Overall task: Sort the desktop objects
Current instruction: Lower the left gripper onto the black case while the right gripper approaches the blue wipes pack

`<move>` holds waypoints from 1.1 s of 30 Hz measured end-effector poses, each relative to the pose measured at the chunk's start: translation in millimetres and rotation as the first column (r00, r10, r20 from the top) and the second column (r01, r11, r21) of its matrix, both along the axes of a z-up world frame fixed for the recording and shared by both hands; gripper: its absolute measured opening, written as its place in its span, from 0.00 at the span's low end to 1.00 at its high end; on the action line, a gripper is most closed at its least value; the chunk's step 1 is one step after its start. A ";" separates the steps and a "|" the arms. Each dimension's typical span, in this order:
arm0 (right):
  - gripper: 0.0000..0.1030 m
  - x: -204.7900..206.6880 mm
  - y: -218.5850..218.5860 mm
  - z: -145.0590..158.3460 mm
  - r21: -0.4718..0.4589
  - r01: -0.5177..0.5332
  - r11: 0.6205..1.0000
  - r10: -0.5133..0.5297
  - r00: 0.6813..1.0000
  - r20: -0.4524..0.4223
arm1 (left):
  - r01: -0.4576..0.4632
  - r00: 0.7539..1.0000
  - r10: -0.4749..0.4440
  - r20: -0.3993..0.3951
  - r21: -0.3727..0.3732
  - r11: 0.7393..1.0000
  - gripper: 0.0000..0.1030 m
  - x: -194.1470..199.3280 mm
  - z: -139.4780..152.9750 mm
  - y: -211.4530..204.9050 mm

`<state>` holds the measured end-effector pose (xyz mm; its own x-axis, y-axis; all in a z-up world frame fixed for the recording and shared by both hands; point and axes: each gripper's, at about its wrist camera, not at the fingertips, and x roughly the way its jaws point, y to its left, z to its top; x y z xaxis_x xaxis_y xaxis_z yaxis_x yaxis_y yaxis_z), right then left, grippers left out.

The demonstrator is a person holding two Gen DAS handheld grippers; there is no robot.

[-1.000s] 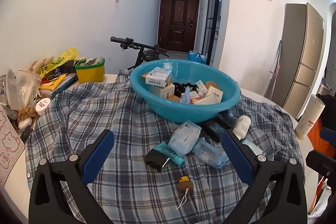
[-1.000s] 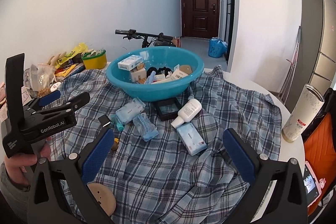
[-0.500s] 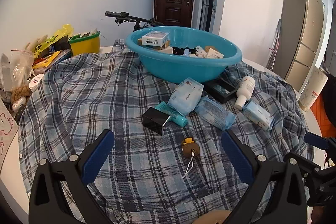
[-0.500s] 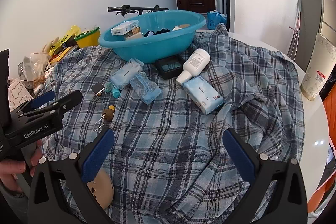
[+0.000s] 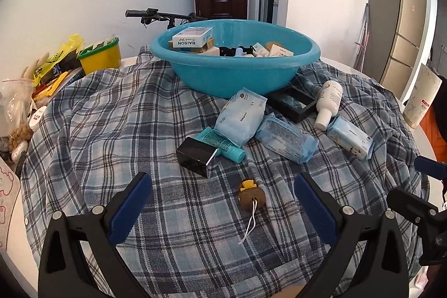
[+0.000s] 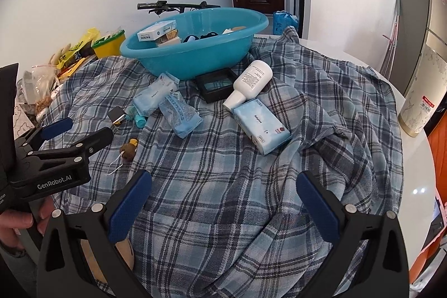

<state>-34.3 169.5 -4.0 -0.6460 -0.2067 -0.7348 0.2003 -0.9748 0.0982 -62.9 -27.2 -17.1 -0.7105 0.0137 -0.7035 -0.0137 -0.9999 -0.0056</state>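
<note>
A plaid cloth (image 5: 117,130) covers the table, with the blue basin (image 5: 234,69) of boxes at twelve o'clock. Both the left gripper (image 5: 220,203) and right gripper (image 6: 223,200) hover spread wide, empty. A brown keychain (image 5: 251,196) lies between the left fingers.

Open cloth: bare plaid cloth (image 5: 106,136) left of the clutter.
Near obstacle: brown keychain (image 5: 251,196) between the left gripper (image 5: 222,211) fingers' line.
Blocked middle: black box (image 5: 195,155), teal tube (image 5: 223,144), 3 tissue packs.
Far wall: blue basin (image 5: 234,69).
</note>
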 end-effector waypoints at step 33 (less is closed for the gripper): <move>1.00 -58.3 13.3 -15.3 0.188 -0.057 0.981 0.047 0.997 0.058 | 0.292 0.927 -0.285 0.242 0.008 0.956 0.44 -96.1 -52.3 -29.7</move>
